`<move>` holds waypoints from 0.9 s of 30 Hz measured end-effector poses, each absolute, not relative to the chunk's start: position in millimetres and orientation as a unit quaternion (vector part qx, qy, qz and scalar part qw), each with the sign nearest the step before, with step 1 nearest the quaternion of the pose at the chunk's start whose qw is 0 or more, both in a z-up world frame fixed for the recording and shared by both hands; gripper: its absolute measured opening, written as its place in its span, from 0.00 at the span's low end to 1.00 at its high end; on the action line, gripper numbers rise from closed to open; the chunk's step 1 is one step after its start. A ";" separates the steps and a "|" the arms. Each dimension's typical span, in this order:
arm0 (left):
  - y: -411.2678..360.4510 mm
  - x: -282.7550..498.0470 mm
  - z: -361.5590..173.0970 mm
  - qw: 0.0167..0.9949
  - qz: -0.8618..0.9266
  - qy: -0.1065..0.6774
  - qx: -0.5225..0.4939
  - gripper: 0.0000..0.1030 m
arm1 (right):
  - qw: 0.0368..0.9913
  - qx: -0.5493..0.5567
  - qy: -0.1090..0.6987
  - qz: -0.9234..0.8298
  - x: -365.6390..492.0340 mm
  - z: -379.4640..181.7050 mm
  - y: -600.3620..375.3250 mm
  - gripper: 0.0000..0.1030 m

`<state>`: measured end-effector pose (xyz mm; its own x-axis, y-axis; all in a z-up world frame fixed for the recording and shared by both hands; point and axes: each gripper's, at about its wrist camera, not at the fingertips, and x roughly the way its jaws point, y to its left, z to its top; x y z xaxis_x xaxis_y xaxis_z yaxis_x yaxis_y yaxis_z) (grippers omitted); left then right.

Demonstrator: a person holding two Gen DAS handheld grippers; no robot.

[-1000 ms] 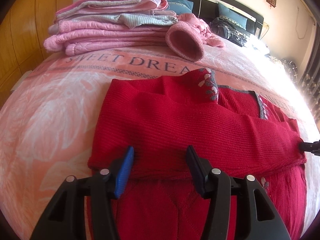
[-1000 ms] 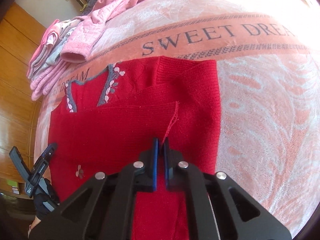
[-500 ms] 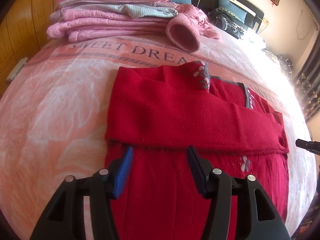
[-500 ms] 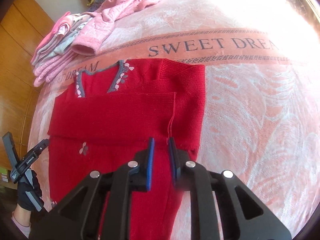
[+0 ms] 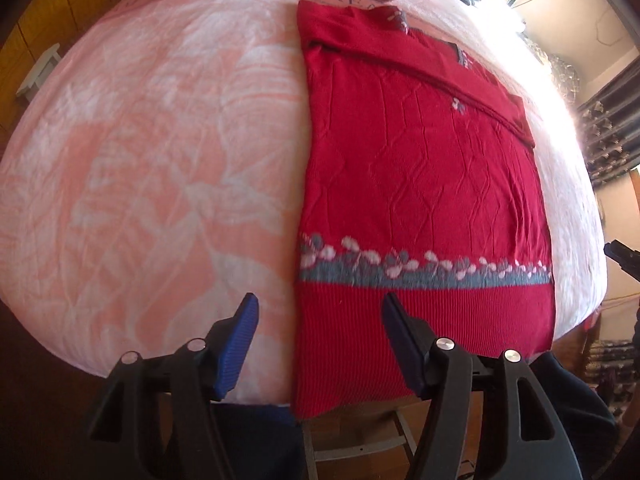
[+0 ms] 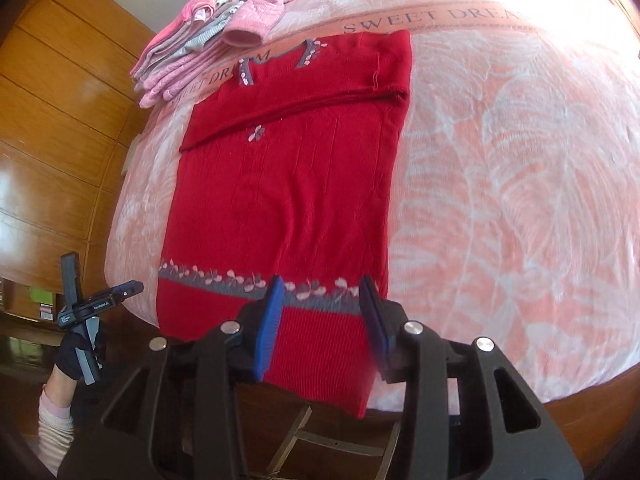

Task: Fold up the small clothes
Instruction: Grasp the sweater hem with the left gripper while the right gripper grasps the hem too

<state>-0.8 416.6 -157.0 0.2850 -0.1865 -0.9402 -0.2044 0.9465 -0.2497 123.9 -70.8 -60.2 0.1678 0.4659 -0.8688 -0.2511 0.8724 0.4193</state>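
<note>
Sweater (image 5: 420,168) lies flat on the pink blanket (image 5: 160,160), long axis running near to far, sleeves folded across the chest, hem hanging over the near edge; left gripper (image 5: 320,332) hovers at the hem's left corner, jaws apart and empty; right gripper (image 6: 324,320) sits over the hem's right part, jaws apart too; the hem is nearest both, so the likely fold goes hem toward collar.

Bare blanket (image 6: 500,200) open either side of red sweater (image 6: 288,184), pink clothes pile (image 6: 188,52) crowding far end
</note>
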 end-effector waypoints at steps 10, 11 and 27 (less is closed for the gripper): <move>414.2 -23.8 -194.3 0.761 -0.047 0.613 -0.208 0.62 | 0.755 0.129 0.605 0.216 71.5 -82.7 -97.5 0.38; 414.2 -23.5 -197.1 0.759 -0.050 0.615 -0.209 0.62 | 0.757 0.128 0.605 0.212 71.2 -85.1 -100.0 0.38; 412.1 -15.7 -205.3 0.753 -0.062 0.612 -0.233 0.25 | 0.726 0.088 0.644 0.223 72.3 -131.5 -79.5 0.43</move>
